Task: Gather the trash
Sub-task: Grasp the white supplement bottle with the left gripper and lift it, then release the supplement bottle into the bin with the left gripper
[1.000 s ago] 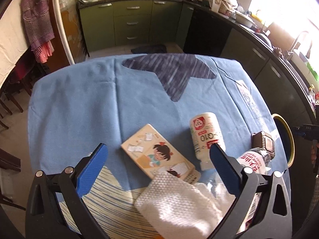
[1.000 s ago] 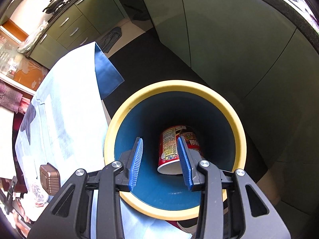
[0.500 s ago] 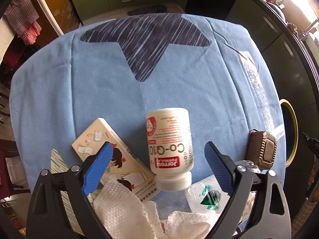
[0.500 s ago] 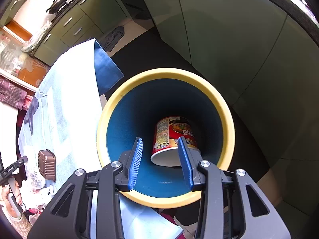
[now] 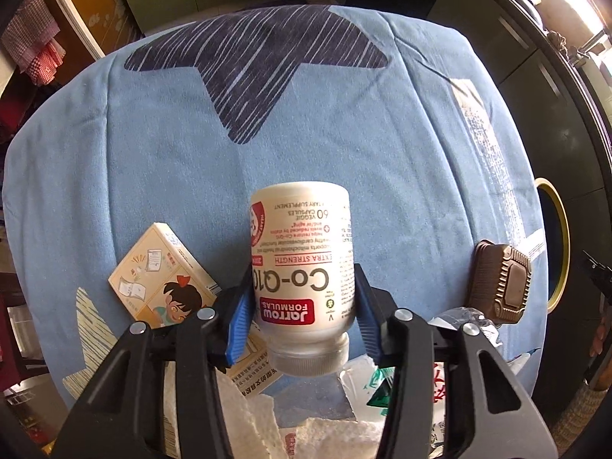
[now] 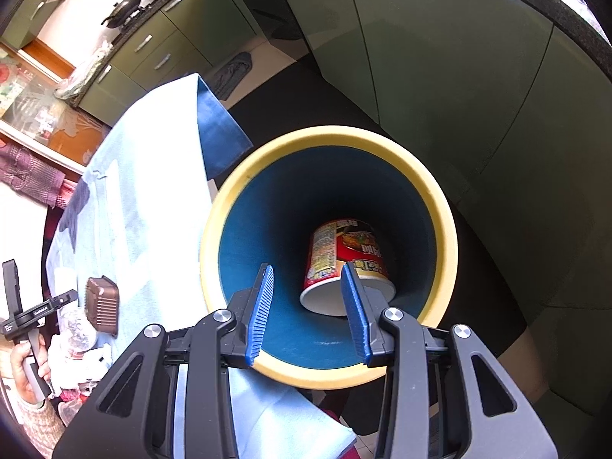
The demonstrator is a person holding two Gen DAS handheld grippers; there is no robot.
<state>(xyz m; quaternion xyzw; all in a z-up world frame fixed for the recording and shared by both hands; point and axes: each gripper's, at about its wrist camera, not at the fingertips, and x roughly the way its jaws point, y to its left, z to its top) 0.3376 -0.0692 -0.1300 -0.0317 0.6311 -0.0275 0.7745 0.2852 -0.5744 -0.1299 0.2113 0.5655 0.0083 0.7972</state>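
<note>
A white supplement bottle [image 5: 302,248] lies on the blue tablecloth [image 5: 344,134], its cap towards me. My left gripper [image 5: 302,294] points steeply down over it. Its jaws are closing, and both blue pads [image 5: 239,321] lie against the bottle's sides. In the right wrist view my right gripper [image 6: 308,279] hangs over the mouth of a blue bin with a yellow rim [image 6: 440,206]. Its jaws stand partly open with nothing between them. A red noodle cup [image 6: 344,252] lies on its side at the bin's bottom.
Around the bottle lie a box with a cartoon girl [image 5: 160,275], a brown plastic tray [image 5: 501,283], white paper towel [image 5: 252,420] and clear wrappers [image 5: 367,378]. The bin [image 5: 556,229] stands off the table's right edge. Green kitchen cabinets [image 6: 420,76] stand behind it.
My left gripper has swung over and down onto the white bottle, and its wide jaws have narrowed onto the bottle's sides. The right gripper has barely shifted above the bin.
</note>
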